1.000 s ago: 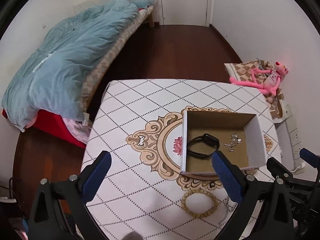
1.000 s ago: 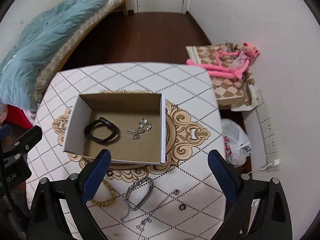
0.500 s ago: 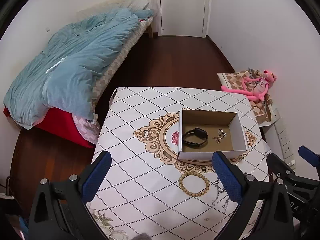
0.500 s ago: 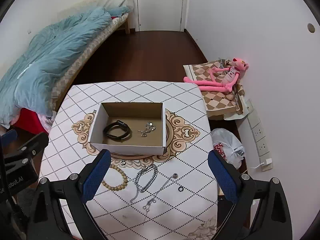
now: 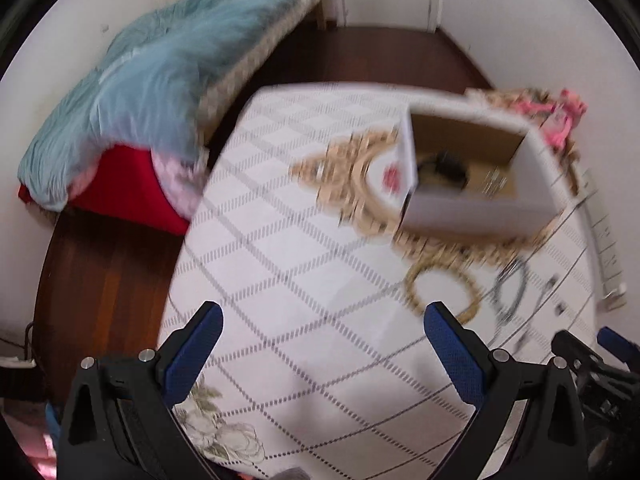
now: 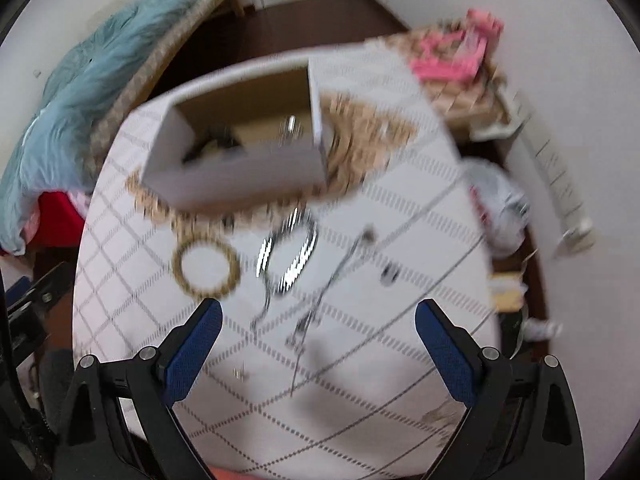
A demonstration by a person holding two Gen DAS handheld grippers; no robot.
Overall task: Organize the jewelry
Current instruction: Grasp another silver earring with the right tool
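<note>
While both views are smeared by motion blur, the layout reads clearly enough. Left claw [image 5: 322, 320] gapes wide over the tiled-pattern surface [image 5: 304, 280], nothing between its blue pads. Right claw [image 6: 318, 316] likewise spread wide and empty-handed. Open cardboard box [image 6: 240, 172] sits on the gold medallion print, holding a black band [image 6: 212, 148] and a small silver piece [image 6: 291, 126]; details too blurred to name further. Just in front of the box, on the surface: wooden bead bracelet [image 6: 206, 266], silver chain bracelet [image 6: 292, 258] just right of it, thin chain [image 6: 332, 280] beyond that, and a small dark ring [image 6: 389, 271]. Bed with blue quilt [image 5: 160, 80] to the left; pink plush toy [image 6: 456, 54] at far right.
</note>
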